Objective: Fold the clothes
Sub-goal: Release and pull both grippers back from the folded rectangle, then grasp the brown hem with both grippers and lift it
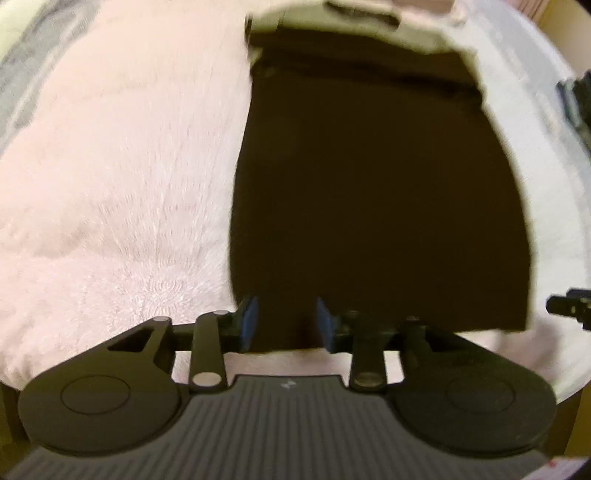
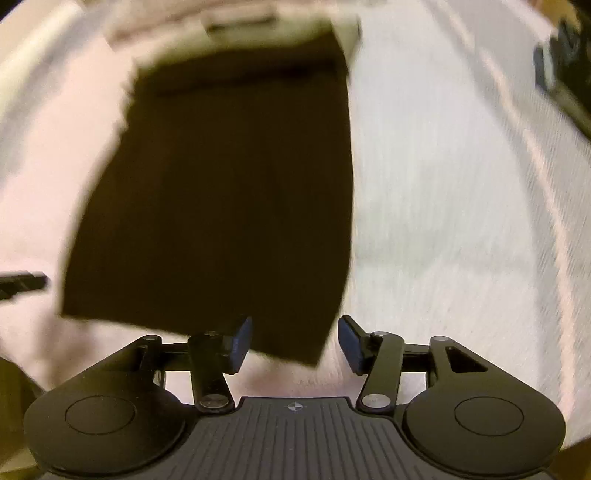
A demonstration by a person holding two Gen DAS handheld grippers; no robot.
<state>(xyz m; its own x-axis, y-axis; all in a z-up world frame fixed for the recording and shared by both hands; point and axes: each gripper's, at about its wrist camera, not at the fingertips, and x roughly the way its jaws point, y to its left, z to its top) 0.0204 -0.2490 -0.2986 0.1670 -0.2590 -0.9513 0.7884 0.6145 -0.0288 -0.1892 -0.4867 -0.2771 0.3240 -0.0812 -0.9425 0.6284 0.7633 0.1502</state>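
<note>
lying flat as a folded rectangle on the pale fuzzy blanket (image 1: 110,184), the dark garment (image 1: 369,184) looks soft, light and limp, best pinched at its two near corners, where the left gripper (image 1: 286,323) and right gripper (image 2: 295,341) stand spread, pinching nothing.

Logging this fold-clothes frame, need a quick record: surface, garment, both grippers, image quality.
surface: fluffy pale pink blanket
garment: dark folded rectangular cloth, lying flat on the blanket
left gripper: jaws apart, nothing clamped, above the cloth's near edge
right gripper: jaws apart, nothing clamped, above the cloth's near corner
far end: pale object beyond the cloth, too blurred to identify
image quality: motion blur in both views
</note>
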